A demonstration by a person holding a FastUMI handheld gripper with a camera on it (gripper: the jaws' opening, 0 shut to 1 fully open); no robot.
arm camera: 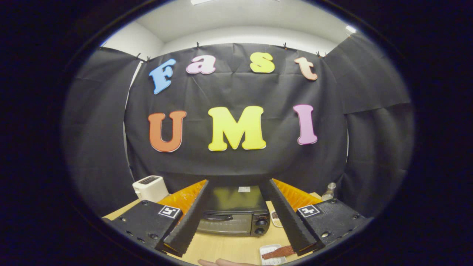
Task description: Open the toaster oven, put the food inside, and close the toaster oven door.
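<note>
Toaster oven [232, 214] sits on the wooden bench [225, 247], framed between the two fingers of the tongs [238, 245] and a little beyond their tips. Its long axis runs side to side across the view, and its front faces the tongs, with the glass door shut and upright. The door handle [218, 217] runs along the top of the door, parallel to the oven's length, and two round knobs [261, 226] stand one above the other at the right end of the front.

The tongs are spread wide and hold nothing; both fingers hang above the bench, apart from the oven.

In front of the oven and toward its right, near the right finger's tip, a small white tray [272, 254] holds a reddish-brown strip of food [281, 252] lying slantwise. A small dish [275, 217] lies just beside the oven's right end. Left of the oven and farther back stands a white toaster [149, 187]; right of it and farther back, a bottle [329, 191]. A person's hand [221, 262] rests on the bench in front of the oven.
</note>
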